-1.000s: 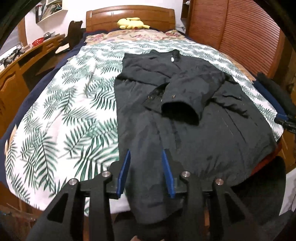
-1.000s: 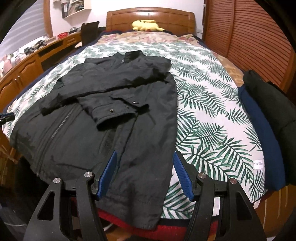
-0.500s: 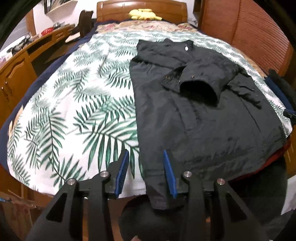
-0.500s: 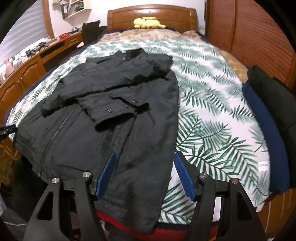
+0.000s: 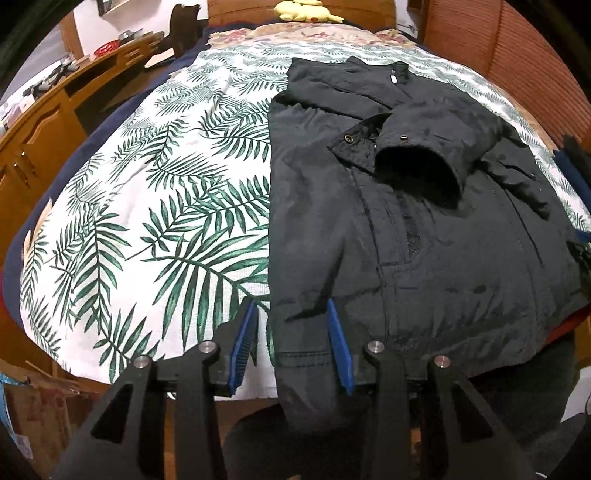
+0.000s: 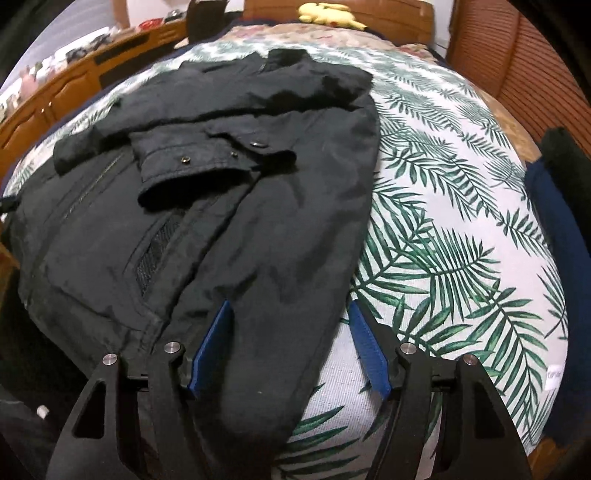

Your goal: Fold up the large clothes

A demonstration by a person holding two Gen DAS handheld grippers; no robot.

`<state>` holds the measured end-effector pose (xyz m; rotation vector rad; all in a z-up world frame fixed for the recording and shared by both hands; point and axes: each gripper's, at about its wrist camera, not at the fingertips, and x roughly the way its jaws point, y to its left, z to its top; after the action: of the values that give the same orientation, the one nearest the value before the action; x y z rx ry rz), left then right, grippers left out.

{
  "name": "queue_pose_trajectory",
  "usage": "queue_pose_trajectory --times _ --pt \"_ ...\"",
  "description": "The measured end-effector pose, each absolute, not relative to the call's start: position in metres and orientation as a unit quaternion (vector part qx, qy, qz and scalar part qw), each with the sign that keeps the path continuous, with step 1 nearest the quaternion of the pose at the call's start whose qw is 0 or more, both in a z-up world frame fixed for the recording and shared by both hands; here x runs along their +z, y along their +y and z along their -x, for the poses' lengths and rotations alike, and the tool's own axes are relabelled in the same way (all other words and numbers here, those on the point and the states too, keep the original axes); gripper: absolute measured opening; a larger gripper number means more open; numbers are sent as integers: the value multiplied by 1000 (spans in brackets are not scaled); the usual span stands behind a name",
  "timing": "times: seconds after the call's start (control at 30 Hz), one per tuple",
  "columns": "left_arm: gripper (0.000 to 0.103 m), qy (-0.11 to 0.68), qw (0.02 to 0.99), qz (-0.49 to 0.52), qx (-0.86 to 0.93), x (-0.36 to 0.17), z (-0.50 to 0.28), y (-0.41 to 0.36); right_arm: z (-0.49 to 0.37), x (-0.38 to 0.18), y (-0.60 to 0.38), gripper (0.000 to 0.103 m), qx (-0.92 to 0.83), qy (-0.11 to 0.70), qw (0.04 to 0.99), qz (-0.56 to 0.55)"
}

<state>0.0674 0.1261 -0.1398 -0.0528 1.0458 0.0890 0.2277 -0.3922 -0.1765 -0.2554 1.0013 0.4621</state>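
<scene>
A black jacket (image 5: 424, 240) lies face up on the palm-leaf bedsheet (image 5: 166, 203), collar toward the headboard. Both sleeves are folded across its chest, and a snap-buttoned cuff (image 5: 417, 166) lies on top. My left gripper (image 5: 291, 306) stands open over the hem's left corner, with the jacket's edge between its blue pads and not pinched. In the right wrist view, the jacket (image 6: 258, 221) runs down between the pads of my right gripper (image 6: 290, 310). That gripper is open wide over the hem's right corner. The hem hangs over the foot of the bed.
A yellow plush toy (image 5: 308, 13) rests at the wooden headboard. A wooden desk (image 5: 48, 122) runs along the left of the bed and slatted wooden doors (image 5: 517, 55) along the right. Dark blue and black folded items (image 6: 554, 221) sit at the bed's right edge.
Both grippers have sunk toward the jacket's hem at the foot of the bed. The jacket's corners now lie between their jaws. The jacket itself has not moved.
</scene>
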Motion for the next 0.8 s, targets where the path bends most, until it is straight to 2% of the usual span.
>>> queue_pose_trajectory --times 0.57,0.8 --pt "37 471 880 48 19 -143 -57 133 -193 -171 -394 68 198 480 849 101" --pt "37 472 880 55 6 -145 -49 134 -185 -172 -391 63 208 499 836 94"
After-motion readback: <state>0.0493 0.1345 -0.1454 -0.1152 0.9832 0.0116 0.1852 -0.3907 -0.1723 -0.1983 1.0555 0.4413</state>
